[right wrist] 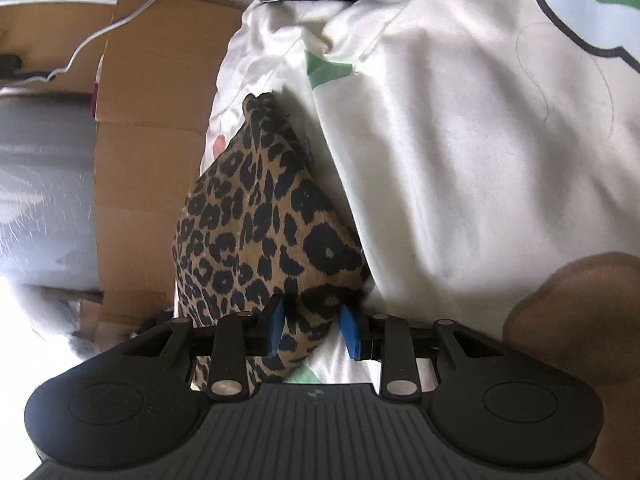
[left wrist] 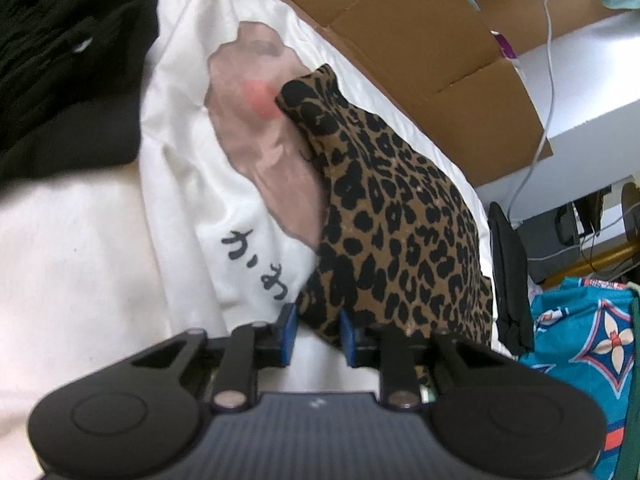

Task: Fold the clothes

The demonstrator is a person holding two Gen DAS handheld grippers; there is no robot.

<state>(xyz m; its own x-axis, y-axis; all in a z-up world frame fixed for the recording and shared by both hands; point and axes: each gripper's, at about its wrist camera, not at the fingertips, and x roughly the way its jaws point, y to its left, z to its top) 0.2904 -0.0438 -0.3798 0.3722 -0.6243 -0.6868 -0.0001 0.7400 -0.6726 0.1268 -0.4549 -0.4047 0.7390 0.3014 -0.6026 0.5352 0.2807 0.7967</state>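
A leopard-print garment (left wrist: 392,220) lies bunched on a white printed cloth (left wrist: 192,184) and rises toward both grippers. In the left wrist view my left gripper (left wrist: 318,330) has its blue pads (left wrist: 289,330) close together around the garment's near corner, and the fabric sits between them. In the right wrist view the same leopard-print garment (right wrist: 260,232) fills the narrow gap of my right gripper (right wrist: 313,330), whose blue pads (right wrist: 276,326) pinch a thick fold that hangs below the fingers. The garment's far tip points away from both cameras.
A cardboard box (left wrist: 420,40) borders the white cloth, with a white cable (left wrist: 550,60) over it. Black clothes (left wrist: 60,60) lie at the far left. A turquoise patterned bag (left wrist: 588,344) stands at the right. A person's hand (right wrist: 580,320) is at the right wrist view's edge.
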